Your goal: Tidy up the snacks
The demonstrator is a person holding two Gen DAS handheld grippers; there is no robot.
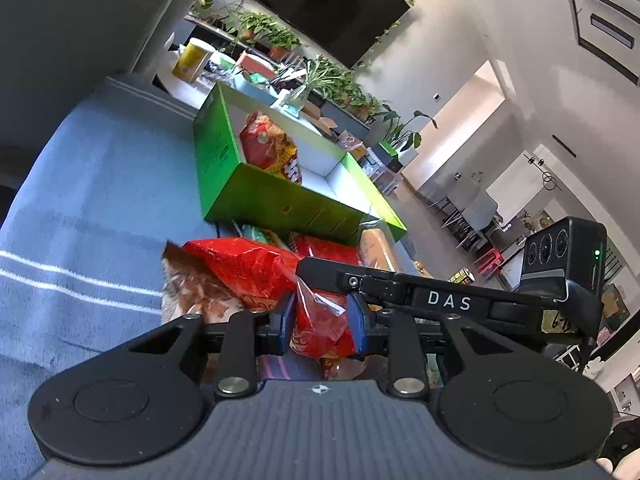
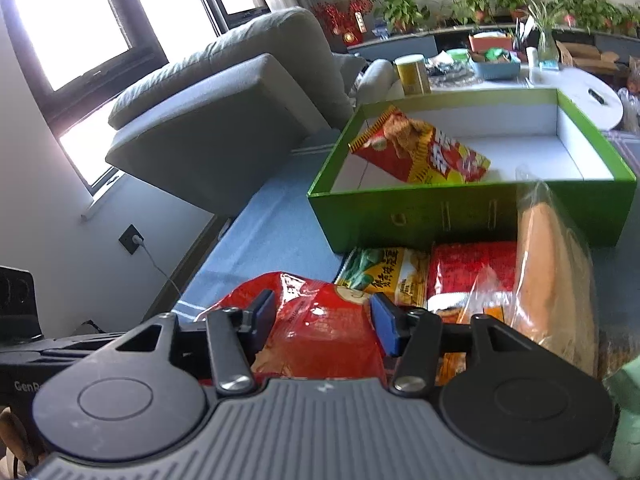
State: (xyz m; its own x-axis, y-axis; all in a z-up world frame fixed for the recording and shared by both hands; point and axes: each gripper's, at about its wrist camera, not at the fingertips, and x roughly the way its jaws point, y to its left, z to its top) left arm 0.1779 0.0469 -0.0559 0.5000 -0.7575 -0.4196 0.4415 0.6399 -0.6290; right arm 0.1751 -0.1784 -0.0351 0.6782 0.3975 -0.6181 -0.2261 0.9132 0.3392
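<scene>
Left claw (image 1: 320,316), nearest in the left wrist view: blue pads clamped on a crinkly red plastic snack bag (image 1: 256,272), pinching its near edge w/ a clear flap sticking up between them. Right claw (image 2: 324,316), right wrist view: blue pads pressed on both sides of the same kind of crinkly red plastic snack bag (image 2: 320,320), which bulges up between them; clamped on it.

The other gripper's black body, marked "DAS", crosses the right side of the left wrist view, just beyond the left claw.

Just past the claws, a pile of snacks on a blue blanket w/ white stripes (image 1: 100,184). In the pile: a yellow-and-green printed snack packet (image 2: 384,276), right of it a flat red foil packet (image 2: 472,268), and at the right a tall clear plastic bag of tan bread (image 2: 556,280) standing up, leaning against the box front.

Farther on, touching the far side of the pile, an open green cardboard box w/ white inside (image 2: 472,212). One red-and-yellow snack packet w/ fried-food picture (image 2: 420,152) lies tilted in its left part; rest of the box floor is bare white.

Left of the box, a grey sofa cushion (image 2: 216,128). Beyond the box, a white round bench (image 2: 576,92) carrying a yellow can (image 2: 412,74) and clutter. Far back, potted green plants (image 2: 496,0) along a low shelf under a dark TV screen (image 1: 320,4).
</scene>
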